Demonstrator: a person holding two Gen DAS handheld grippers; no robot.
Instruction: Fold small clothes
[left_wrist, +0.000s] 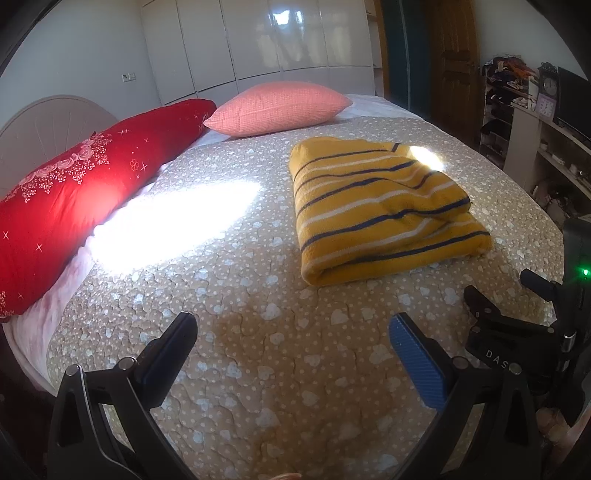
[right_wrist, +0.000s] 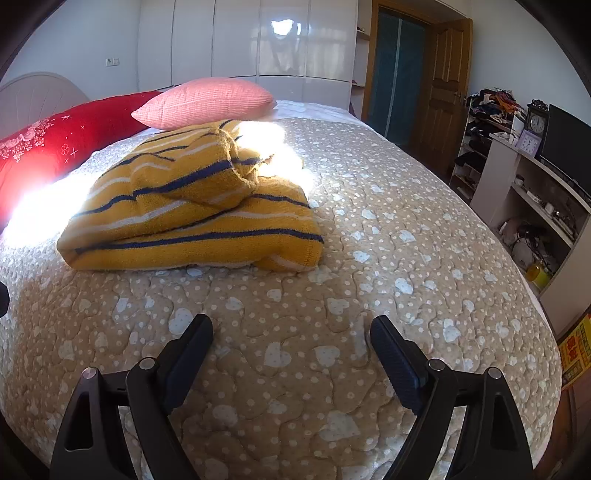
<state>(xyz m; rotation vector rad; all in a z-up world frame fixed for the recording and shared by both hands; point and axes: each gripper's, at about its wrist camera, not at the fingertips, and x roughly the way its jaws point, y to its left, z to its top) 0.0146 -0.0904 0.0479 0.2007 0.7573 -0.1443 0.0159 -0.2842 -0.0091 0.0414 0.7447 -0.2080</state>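
Observation:
A yellow knitted garment (left_wrist: 384, 214) with navy and white stripes lies folded into a thick bundle on the beige heart-patterned bedspread (left_wrist: 258, 350). In the right wrist view the same garment (right_wrist: 192, 214) sits ahead and to the left, its top layer a little rumpled. My left gripper (left_wrist: 291, 325) hovers open above bare bedspread, short of the garment and to its left, with nothing between its fingers. My right gripper (right_wrist: 291, 328) is also open over the bedspread (right_wrist: 369, 240), nearer than the garment, and holds nothing. Part of the right gripper's body (left_wrist: 524, 332) shows at the right edge of the left wrist view.
A long red floral pillow (left_wrist: 74, 192) and a pink pillow (left_wrist: 277, 107) lie at the head of the bed. White wardrobes (left_wrist: 258, 40) stand behind. A wooden door (right_wrist: 439, 85) and shelves with a clock (right_wrist: 535, 123) and clutter line the right side.

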